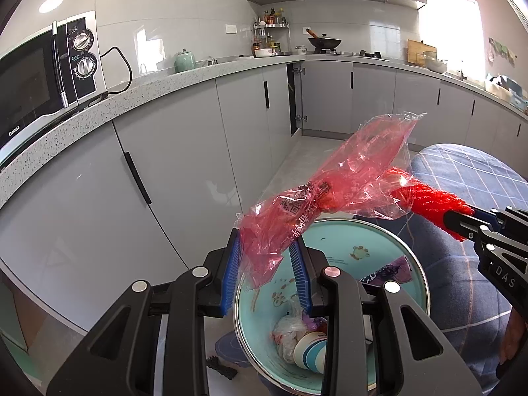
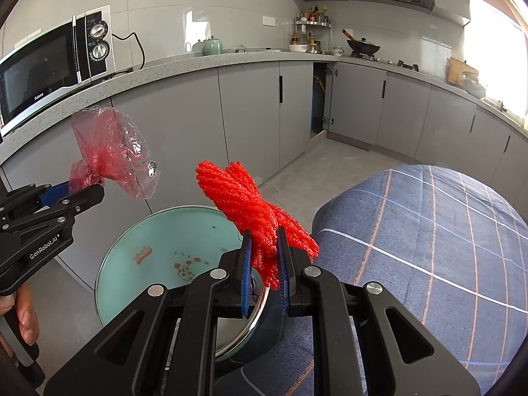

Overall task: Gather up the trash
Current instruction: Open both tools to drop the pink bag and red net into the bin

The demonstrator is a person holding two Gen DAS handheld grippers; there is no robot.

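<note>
My left gripper [image 1: 268,247] holds a crumpled red see-through plastic bag [image 1: 330,184] between its blue pads, above a teal trash bin [image 1: 392,241]. The jaws stand a little apart with the bag's end pinched between them. The bin holds a paper cup [image 1: 310,349] and crumpled wrappers. My right gripper [image 2: 264,250] is shut on a red mesh net bundle [image 2: 254,204], held over the bin's right rim [image 2: 132,250]. In the right wrist view the left gripper [image 2: 82,191] and the bag [image 2: 112,151] are at the left. In the left wrist view the right gripper [image 1: 462,227] is at the right with the net [image 1: 435,204].
Grey cabinets [image 1: 184,151] run under a speckled counter with a microwave [image 1: 43,79]. One cabinet door [image 1: 293,95] stands open at the corner. A blue checked cloth [image 2: 429,247] lies at the right of the bin. A wok [image 1: 325,42] sits on the stove.
</note>
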